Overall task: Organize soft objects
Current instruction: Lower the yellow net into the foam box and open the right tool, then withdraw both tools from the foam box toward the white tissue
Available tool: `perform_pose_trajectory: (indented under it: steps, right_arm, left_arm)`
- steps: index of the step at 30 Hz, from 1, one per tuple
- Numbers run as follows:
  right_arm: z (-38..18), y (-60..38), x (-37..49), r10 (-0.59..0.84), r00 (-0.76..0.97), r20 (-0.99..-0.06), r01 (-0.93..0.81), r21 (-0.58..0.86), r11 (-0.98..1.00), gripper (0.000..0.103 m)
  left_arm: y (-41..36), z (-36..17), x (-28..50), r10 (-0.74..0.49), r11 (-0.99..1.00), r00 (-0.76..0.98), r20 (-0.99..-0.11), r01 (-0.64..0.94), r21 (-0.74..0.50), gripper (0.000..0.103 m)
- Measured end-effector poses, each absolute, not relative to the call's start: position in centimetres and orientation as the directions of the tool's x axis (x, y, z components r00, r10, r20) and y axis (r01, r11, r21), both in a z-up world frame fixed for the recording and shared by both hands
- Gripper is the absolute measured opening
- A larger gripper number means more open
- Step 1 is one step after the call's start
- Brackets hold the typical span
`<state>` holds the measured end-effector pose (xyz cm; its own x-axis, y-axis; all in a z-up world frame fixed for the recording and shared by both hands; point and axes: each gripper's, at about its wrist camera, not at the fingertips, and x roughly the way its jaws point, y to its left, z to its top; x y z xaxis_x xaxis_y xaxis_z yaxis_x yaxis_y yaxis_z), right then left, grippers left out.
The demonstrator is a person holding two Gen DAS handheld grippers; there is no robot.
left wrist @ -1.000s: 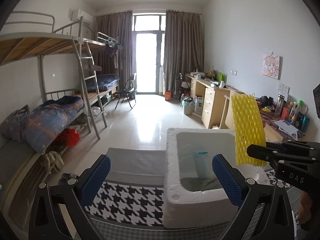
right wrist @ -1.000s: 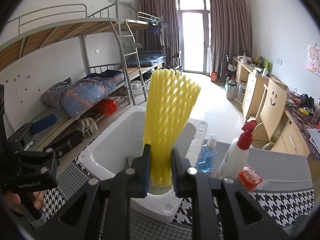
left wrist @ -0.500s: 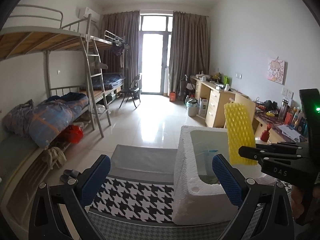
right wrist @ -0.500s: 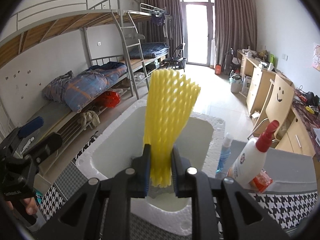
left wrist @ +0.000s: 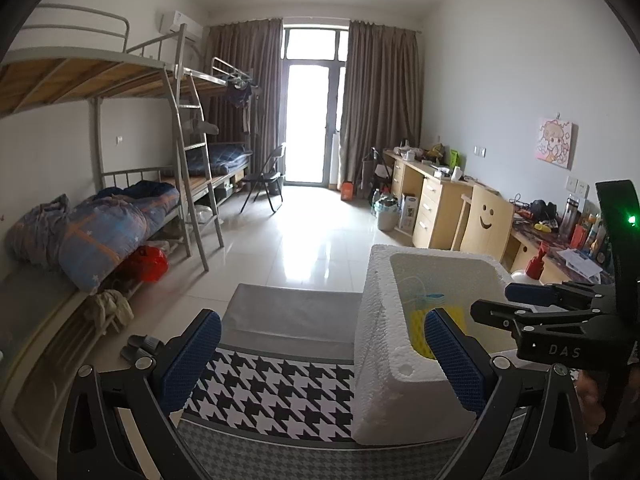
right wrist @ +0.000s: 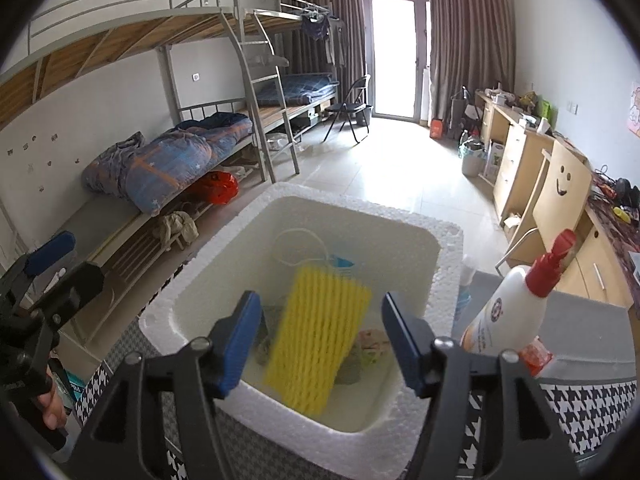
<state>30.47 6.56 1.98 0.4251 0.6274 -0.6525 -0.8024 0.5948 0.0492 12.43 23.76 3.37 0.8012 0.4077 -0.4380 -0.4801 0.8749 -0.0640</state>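
Note:
A yellow foam net sleeve (right wrist: 318,334) lies tilted and blurred inside the white styrofoam box (right wrist: 448,264), free of my grip. My right gripper (right wrist: 320,340) is open just above the box's near rim, its blue pads on either side of the sleeve. Cloth items lie on the box floor beneath it. In the left wrist view the box (left wrist: 376,320) stands right of centre, with the sleeve (left wrist: 418,326) low inside. My left gripper (left wrist: 320,364) is open and empty over the houndstooth cloth. The right gripper (left wrist: 508,300) shows at the right, over the box.
A white spray bottle with a red nozzle (right wrist: 508,312) and a blue bottle (right wrist: 464,280) stand right of the box on the table cloth (left wrist: 280,384). A bunk bed (left wrist: 120,208) lines the left wall. Desks (left wrist: 436,196) line the right wall.
My right gripper has opened and let go of the yellow sleeve, which has dropped from upright between the pads into the box. The left gripper has shifted left, away from the box.

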Motion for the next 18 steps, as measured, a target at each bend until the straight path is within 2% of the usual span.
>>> perform_pose_trajectory:
  steps: [8,12,18]
  right_arm:
    - [3.0,5.3,29.5,0.639,0.450,-0.624,-0.796,0.043,0.603,0.068]
    - [3.4,4.1,28.8,0.651,0.467,-0.598,-0.786,0.055,0.615,0.091]
    - [4.0,2.9,27.9,0.663,0.473,-0.580,-0.792,0.050,0.609,0.092]
  left_arm:
    - [23.0,3.9,12.0,0.398,0.880,0.810,-0.430,-0.469,-0.070,0.102]
    - [22.1,4.3,11.6,0.403,0.882,0.812,-0.423,-0.468,-0.060,0.102]
    - [20.7,4.8,11.1,0.399,0.888,0.817,-0.416,-0.458,-0.048,0.102]
